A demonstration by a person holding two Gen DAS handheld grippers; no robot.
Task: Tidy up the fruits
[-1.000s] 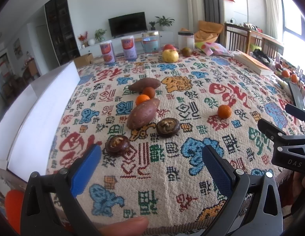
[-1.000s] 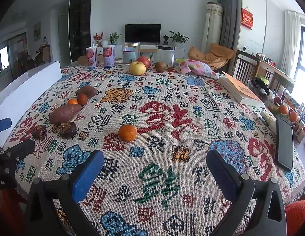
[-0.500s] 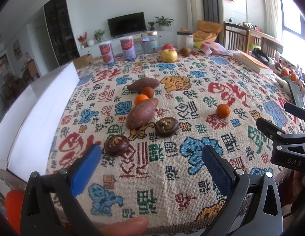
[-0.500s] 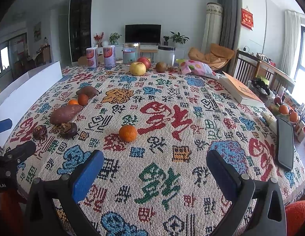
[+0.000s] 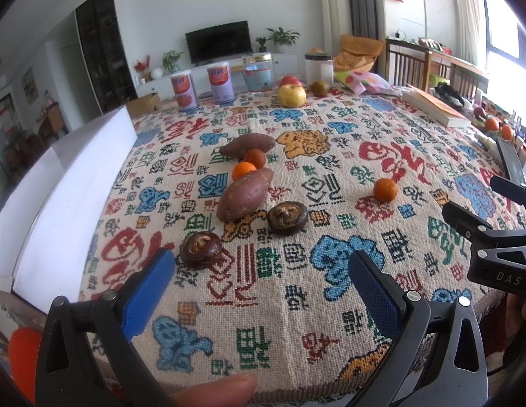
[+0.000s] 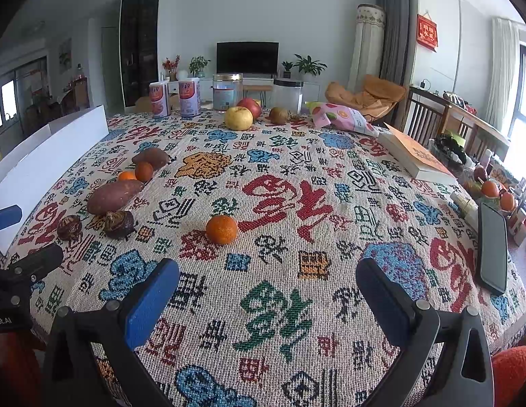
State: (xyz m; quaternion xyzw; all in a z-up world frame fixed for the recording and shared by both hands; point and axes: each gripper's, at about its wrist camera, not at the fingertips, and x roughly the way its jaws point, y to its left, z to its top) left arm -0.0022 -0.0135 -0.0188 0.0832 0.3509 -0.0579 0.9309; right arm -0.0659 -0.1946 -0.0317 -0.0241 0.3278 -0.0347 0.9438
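Note:
On the patterned tablecloth [image 5: 297,305] lie two sweet potatoes [image 5: 244,195] [image 5: 246,144], two small oranges between them [image 5: 243,170] [image 5: 255,157], a lone orange [image 5: 385,189] [image 6: 221,229] and two dark mangosteens [image 5: 200,249] [image 5: 287,217]. A yellow apple [image 6: 238,118], a red apple [image 6: 251,106] and a kiwi [image 6: 278,115] sit at the far edge. My left gripper [image 5: 261,281] is open at the near edge, just short of the left mangosteen. My right gripper [image 6: 268,291] is open, nearer than the lone orange.
A white box [image 5: 59,183] stands along the table's left side. Two cans [image 6: 160,99] [image 6: 190,97] and two jars [image 6: 227,91] [image 6: 287,95] line the far edge, with a snack bag [image 6: 341,118], a book [image 6: 415,157] and a phone [image 6: 493,247] on the right.
Both grippers have drifted slightly; the fruit has not moved and both stay open.

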